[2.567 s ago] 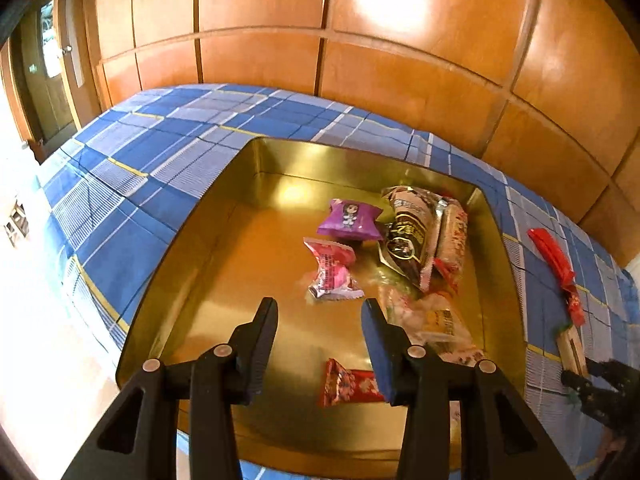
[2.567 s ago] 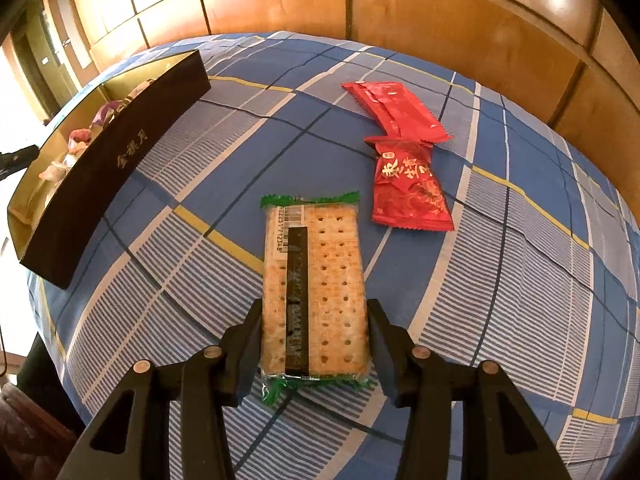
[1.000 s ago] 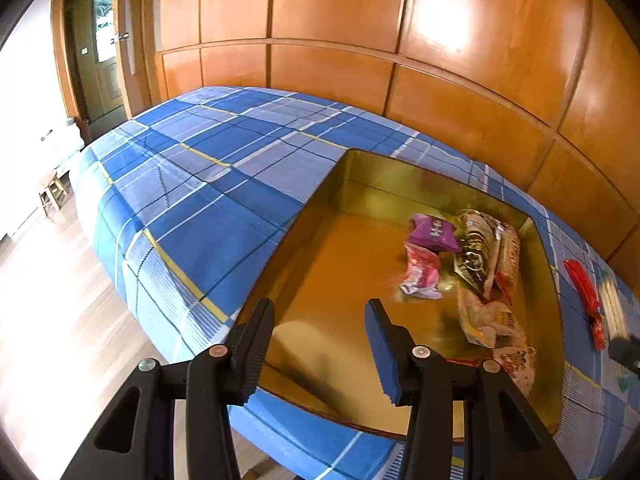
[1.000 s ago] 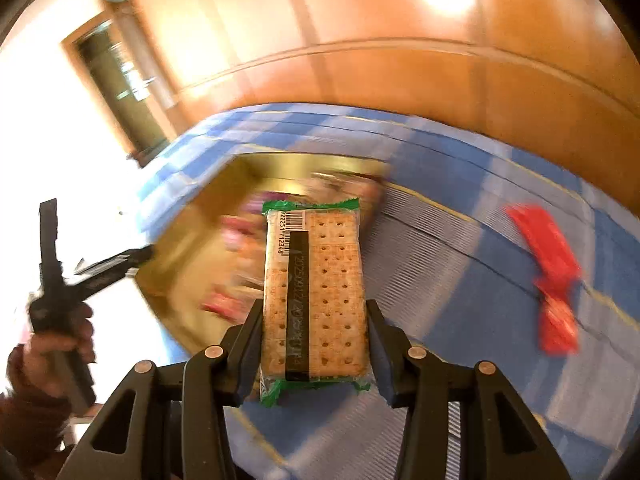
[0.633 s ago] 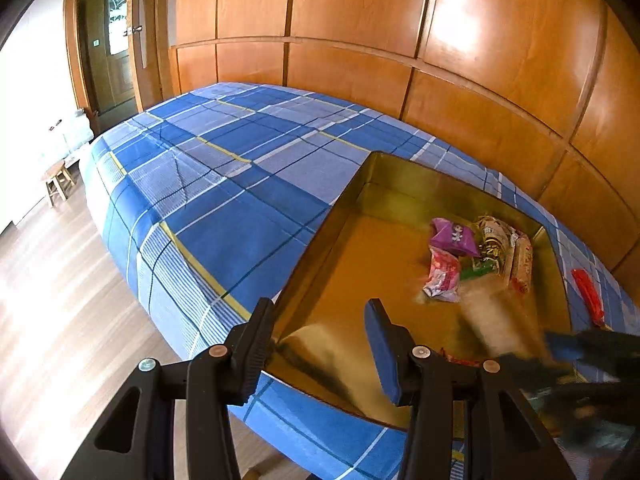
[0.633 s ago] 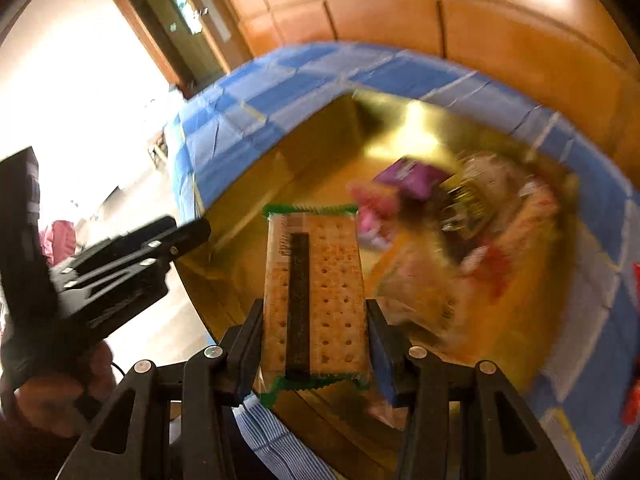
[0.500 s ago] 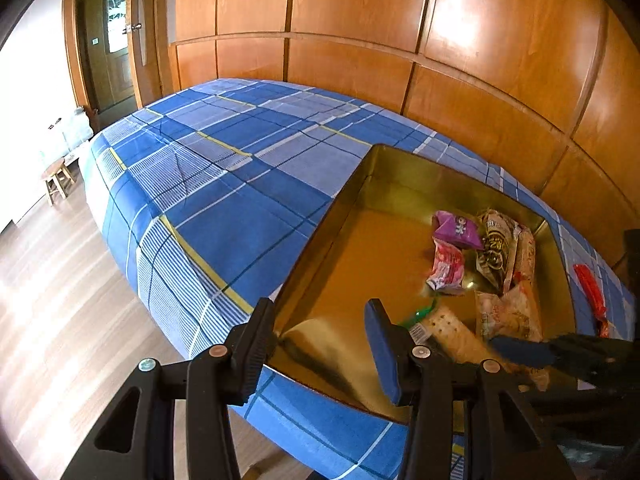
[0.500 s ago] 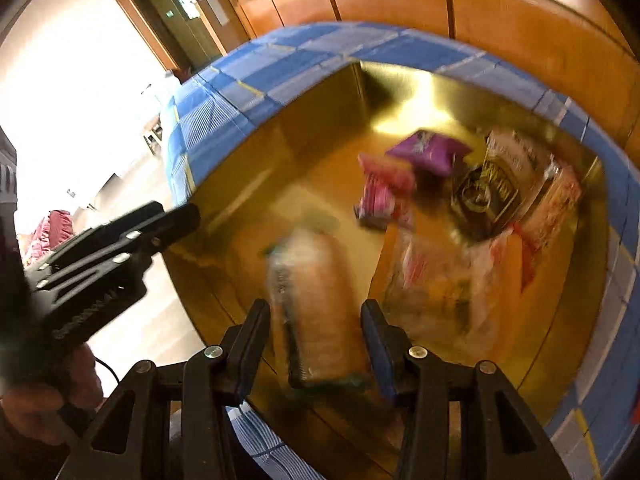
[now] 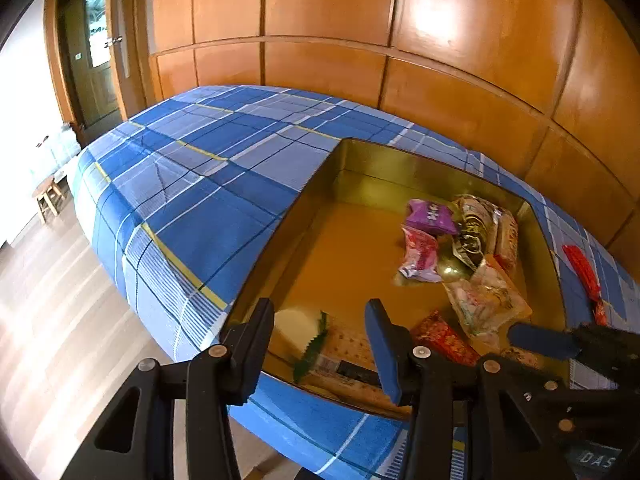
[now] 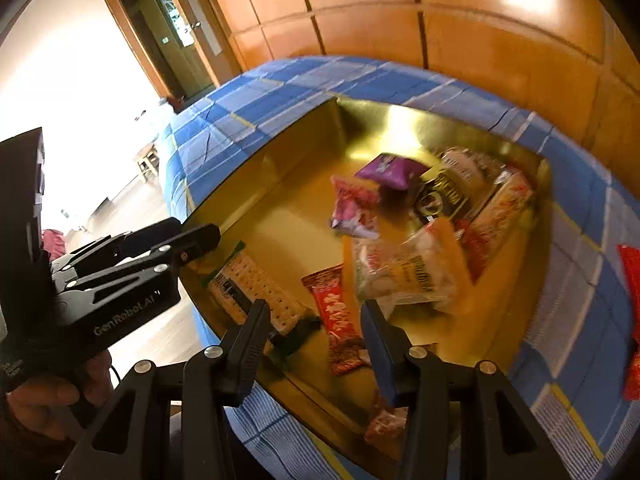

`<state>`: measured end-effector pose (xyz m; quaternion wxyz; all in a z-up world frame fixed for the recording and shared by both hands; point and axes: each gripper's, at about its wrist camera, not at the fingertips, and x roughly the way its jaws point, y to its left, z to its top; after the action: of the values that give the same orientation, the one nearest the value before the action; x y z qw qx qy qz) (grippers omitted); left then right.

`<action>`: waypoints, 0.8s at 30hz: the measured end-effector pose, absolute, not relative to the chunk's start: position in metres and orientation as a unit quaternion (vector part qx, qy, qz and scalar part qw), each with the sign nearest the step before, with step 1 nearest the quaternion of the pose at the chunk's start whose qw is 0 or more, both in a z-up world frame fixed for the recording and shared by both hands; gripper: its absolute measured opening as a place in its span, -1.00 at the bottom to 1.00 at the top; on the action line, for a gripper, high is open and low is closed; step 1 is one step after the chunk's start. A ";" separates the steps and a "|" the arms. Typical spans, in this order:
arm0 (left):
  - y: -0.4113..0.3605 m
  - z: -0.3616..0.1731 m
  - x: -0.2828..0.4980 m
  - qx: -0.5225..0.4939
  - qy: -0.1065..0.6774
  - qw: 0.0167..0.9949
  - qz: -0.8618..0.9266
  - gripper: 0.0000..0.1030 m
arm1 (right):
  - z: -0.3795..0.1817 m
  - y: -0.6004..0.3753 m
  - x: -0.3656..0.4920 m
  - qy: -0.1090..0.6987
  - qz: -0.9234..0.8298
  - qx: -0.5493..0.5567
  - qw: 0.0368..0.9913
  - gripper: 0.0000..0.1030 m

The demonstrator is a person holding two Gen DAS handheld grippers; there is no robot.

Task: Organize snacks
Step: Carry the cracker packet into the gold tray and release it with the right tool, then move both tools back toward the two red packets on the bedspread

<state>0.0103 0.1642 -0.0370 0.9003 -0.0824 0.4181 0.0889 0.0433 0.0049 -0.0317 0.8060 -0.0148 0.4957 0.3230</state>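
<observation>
The cracker pack [image 10: 260, 292] with green ends lies flat in the near left corner of the gold tray [image 10: 400, 120]; it also shows in the left wrist view [image 9: 344, 354]. My right gripper [image 10: 316, 344] is open and empty just above and behind it. My left gripper [image 9: 322, 346] is open and empty at the tray's near edge, over the crackers. Other snacks sit in the tray [image 9: 360, 168]: a purple pack [image 9: 430, 216], a pink pack [image 9: 420, 254], a red pack [image 10: 338, 312] and several clear bags [image 10: 404, 272].
The tray sits on a bed with a blue plaid cover [image 9: 192, 184]. Red snack packs [image 9: 582, 268] lie on the cover right of the tray. Wood panel wall [image 9: 400, 60] stands behind. A door [image 9: 96, 56] and a small stool [image 9: 48, 196] are at left.
My right gripper carried the cracker pack from the cover over the tray, opened, and the pack dropped into the tray's near corner. My left gripper pulled back to the tray's near edge.
</observation>
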 end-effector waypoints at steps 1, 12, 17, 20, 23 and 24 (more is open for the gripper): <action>0.163 -0.037 0.010 -0.081 0.418 0.901 0.087 -0.06 | -0.029 0.002 0.042 0.492 0.320 -0.014 0.810 -0.07; 0.137 -0.032 0.008 -0.054 0.416 0.906 0.060 -0.06 | -0.010 -0.038 0.038 0.459 0.280 0.004 0.843 -0.07; 0.127 -0.030 0.008 -0.044 0.417 0.907 0.049 -0.06 | -0.008 -0.064 0.038 0.456 0.259 0.016 0.851 -0.07; 0.121 -0.029 0.008 -0.037 0.417 0.907 0.042 -0.05 | -0.008 -0.079 0.039 0.456 0.244 0.020 0.856 -0.07; 0.114 -0.029 0.009 -0.031 0.418 0.907 0.035 -0.05 | -0.009 -0.095 0.040 0.458 0.229 0.021 0.859 -0.07; 0.113 -0.029 0.009 -0.029 0.418 0.908 0.033 -0.05 | -0.009 -0.100 0.040 0.458 0.224 0.020 0.860 -0.07</action>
<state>0.0092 0.1125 -0.0289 0.9075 -0.0293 0.4177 0.0330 0.0397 -0.1003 -0.0094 0.8599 0.0202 0.4582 0.2241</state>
